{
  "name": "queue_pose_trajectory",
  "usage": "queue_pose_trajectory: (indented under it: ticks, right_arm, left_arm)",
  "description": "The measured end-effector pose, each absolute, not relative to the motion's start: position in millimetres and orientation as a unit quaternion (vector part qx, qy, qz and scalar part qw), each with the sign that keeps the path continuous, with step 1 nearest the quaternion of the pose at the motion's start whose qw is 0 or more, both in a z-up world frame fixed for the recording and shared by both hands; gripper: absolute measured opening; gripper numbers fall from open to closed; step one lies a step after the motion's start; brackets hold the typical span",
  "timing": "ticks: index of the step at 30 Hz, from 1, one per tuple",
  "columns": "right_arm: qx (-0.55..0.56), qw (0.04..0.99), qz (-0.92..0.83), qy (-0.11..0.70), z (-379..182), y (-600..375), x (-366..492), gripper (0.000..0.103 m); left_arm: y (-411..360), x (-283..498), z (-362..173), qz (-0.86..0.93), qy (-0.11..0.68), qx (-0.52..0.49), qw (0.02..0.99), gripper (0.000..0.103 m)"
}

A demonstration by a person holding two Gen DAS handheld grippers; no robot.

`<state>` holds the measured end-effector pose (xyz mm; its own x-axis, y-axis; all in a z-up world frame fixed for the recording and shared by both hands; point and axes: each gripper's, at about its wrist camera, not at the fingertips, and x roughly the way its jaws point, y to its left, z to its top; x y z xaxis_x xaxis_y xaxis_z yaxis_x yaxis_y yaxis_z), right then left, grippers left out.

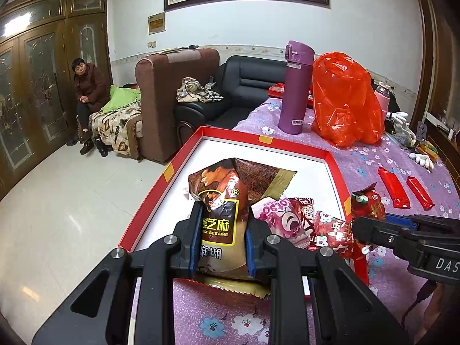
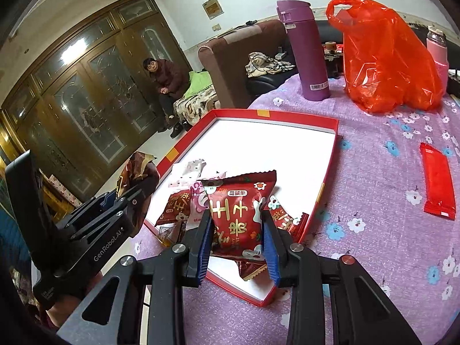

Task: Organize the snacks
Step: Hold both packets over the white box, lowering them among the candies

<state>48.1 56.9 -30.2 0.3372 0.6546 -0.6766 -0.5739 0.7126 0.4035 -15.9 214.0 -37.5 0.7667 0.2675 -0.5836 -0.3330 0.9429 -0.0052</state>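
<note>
Left gripper (image 1: 221,241) fingers clamped on brown sesame packet (image 1: 220,201), held over near edge of red tray (image 1: 290,141) on counter. Right gripper (image 2: 237,238) fingers clamped on red snack pouch (image 2: 238,210) above tray's near corner. Both look light, crinkly, slippery film; mid-body grip likely holds best.

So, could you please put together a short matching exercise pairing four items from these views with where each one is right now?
Items
1. black sesame packet
2. dark red snack packet
3. purple flask
4. pink Lotso packet

Places
A. upright on the tablecloth, beyond the red tray
B. lying in the tray
C. held in the left tongs
D. held in the right tongs

Pairs: 1-C, 2-D, 3-A, 4-B
</note>
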Motion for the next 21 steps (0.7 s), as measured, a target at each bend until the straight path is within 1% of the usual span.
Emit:
queue_pose_trajectory:
  ticks: [15, 21]
  right_arm:
    - [0.041, 0.810, 0.370, 0.454, -41, 65, 58, 0.034]
    - [0.047, 0.812, 0.372, 0.448, -40, 64, 58, 0.034]
  left_arm:
    - [221, -9, -45, 0.168, 0.316, -0.053, 0.932, 0.022]
    - [222, -7, -45, 0.169, 0.318, -0.052, 0.932, 0.022]
